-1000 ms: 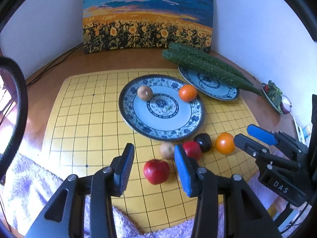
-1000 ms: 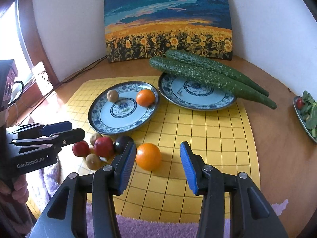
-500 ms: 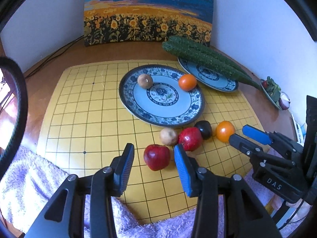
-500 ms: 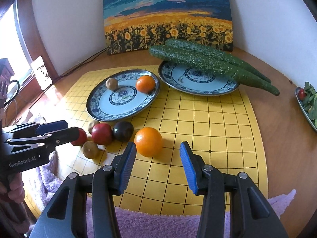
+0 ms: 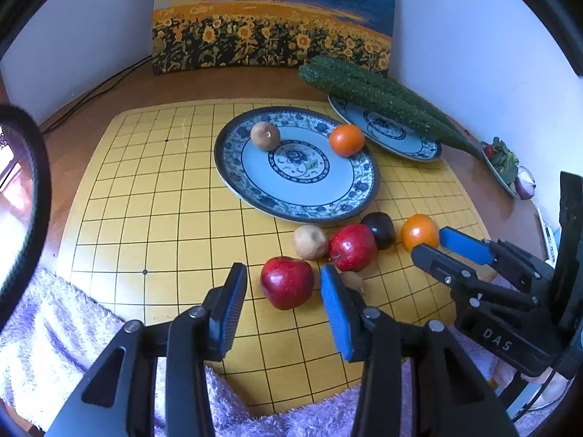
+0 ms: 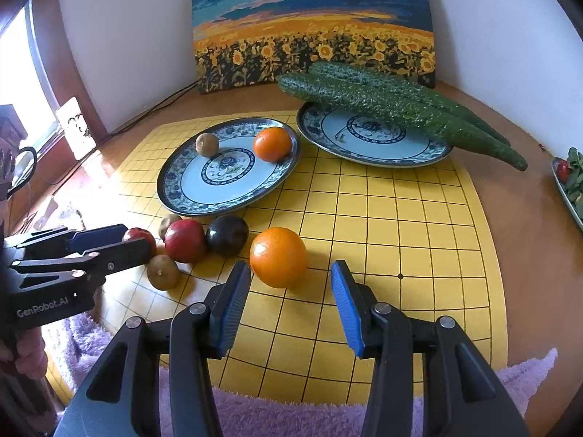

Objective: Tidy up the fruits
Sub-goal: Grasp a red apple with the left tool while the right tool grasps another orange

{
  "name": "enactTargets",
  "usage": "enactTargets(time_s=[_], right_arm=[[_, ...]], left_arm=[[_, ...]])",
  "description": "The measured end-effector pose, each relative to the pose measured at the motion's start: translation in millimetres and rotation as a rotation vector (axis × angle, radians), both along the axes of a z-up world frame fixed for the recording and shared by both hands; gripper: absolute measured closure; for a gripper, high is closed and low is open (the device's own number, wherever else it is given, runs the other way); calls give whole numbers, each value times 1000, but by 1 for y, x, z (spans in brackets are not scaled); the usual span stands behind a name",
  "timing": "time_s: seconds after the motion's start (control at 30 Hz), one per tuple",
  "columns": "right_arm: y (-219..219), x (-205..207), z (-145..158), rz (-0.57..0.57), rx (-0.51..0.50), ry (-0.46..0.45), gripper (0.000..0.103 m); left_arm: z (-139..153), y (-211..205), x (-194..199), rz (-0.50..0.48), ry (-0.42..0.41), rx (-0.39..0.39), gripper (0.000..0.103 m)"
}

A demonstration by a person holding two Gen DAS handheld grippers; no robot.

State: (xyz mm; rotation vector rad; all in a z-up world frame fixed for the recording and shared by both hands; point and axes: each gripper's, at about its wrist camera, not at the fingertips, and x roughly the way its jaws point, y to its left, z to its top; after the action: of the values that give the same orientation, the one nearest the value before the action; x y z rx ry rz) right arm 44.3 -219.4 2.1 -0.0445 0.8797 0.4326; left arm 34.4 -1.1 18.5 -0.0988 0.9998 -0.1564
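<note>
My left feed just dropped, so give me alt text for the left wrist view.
The open left claw frames a red apple on the yellow grid mat, not touching it. Beyond lie more loose fruit and a blue-patterned plate holding an orange; the right claw enters at right.

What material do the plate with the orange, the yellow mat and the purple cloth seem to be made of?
Plate: probably glazed ceramic; glossy, with a blue painted pattern.
Mat: smooth yellow sheet printed with a black grid, maybe vinyl or coated board; it cannot be settled.
Cloth: fluffy terry or plush fabric; its fuzzy pile shows.
</note>
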Motion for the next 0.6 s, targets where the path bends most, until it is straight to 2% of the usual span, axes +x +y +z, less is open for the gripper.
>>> enactTargets(time_s=[0.3, 0.6], right_arm=[[2, 5, -6, 17, 13, 6, 56], [2, 5, -6, 21, 24, 8, 57]], left_arm=[[-8, -6, 2, -5, 15, 10, 60], [-9, -9, 3, -12, 4, 28, 70]])
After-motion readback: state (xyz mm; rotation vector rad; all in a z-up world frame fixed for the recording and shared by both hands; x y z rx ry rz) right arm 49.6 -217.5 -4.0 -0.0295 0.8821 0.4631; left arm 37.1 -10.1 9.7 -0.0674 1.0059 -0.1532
